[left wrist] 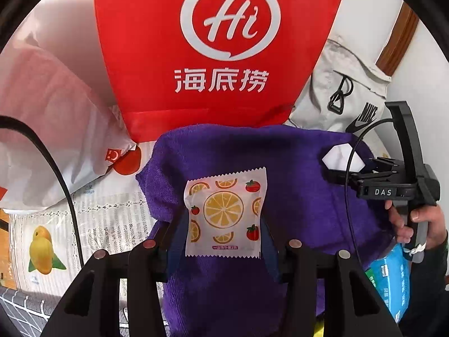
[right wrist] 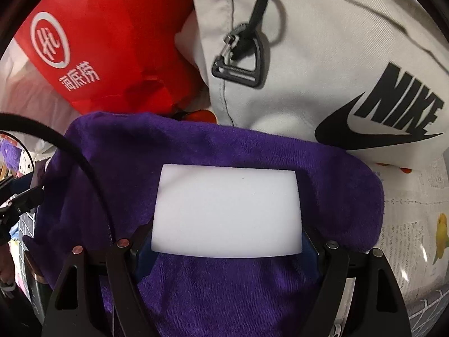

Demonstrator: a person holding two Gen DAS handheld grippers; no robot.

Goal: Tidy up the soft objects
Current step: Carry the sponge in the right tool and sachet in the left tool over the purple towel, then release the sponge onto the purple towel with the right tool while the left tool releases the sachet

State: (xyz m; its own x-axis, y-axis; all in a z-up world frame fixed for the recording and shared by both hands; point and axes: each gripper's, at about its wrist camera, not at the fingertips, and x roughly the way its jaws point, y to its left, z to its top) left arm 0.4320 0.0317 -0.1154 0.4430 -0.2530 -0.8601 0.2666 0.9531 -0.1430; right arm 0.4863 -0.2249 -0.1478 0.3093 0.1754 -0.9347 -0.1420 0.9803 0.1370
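A purple towel [left wrist: 294, 185] [right wrist: 241, 146] lies spread on the table. My left gripper [left wrist: 223, 224] is shut on a white sachet [left wrist: 224, 213] printed with orange slices and strawberries, held just above the towel. My right gripper [right wrist: 227, 233] is shut on a white sponge block [right wrist: 227, 210], also over the towel. In the left wrist view the right gripper [left wrist: 343, 158] shows at the right with the white sponge block [left wrist: 342, 157] at its tips and a hand [left wrist: 418, 221] on its handle.
A red non-woven bag [left wrist: 224, 50] [right wrist: 112, 42] stands behind the towel. A pale grey Nike bag [left wrist: 345, 95] [right wrist: 336, 70] lies to its right. A white plastic bag [left wrist: 56, 129] sits at the left, a blue tissue pack [left wrist: 390, 278] lower right, on a fruit-print tablecloth [left wrist: 98, 224].
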